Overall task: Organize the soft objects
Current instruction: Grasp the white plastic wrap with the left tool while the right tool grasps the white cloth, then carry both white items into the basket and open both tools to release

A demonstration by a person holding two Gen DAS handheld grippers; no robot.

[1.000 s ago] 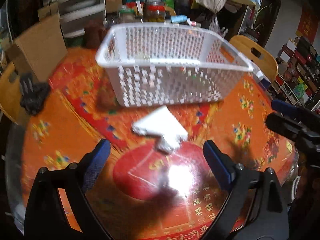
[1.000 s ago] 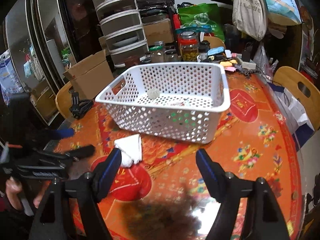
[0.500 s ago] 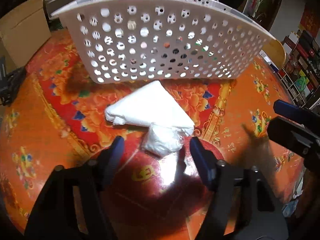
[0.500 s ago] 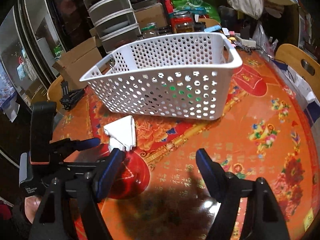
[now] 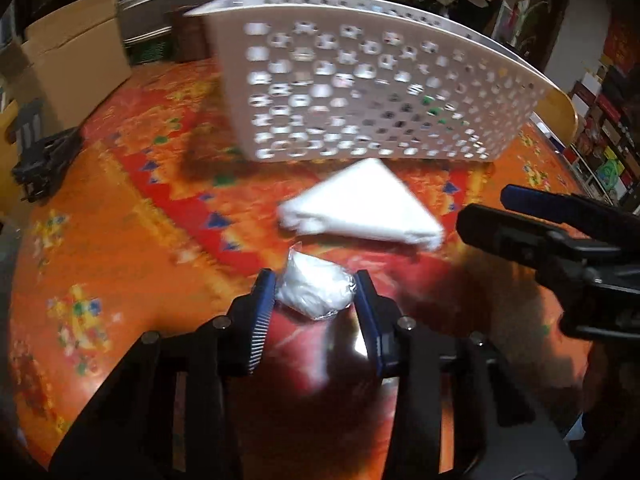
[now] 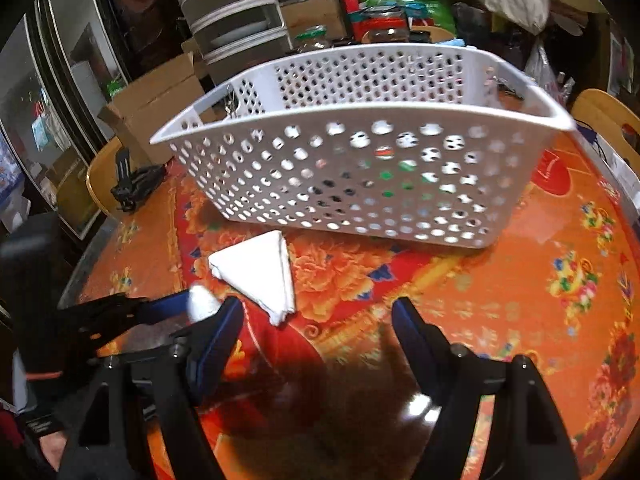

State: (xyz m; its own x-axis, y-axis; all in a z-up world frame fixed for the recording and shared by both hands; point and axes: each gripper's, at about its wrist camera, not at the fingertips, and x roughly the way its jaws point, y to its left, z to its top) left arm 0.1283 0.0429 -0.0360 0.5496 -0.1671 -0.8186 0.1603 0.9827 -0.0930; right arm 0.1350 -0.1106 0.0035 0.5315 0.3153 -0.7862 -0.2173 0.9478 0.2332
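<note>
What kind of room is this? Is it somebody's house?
Probably yes: a lived-in dining or storage room. There is a round table under an orange flowery cover, wooden chairs around it, and food jars and cardboard boxes piled behind.

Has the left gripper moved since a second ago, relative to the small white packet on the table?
Yes. The left gripper has advanced toward the white basket and closed: its fingers now pinch the small packet, just short of the folded white cloth.
</note>
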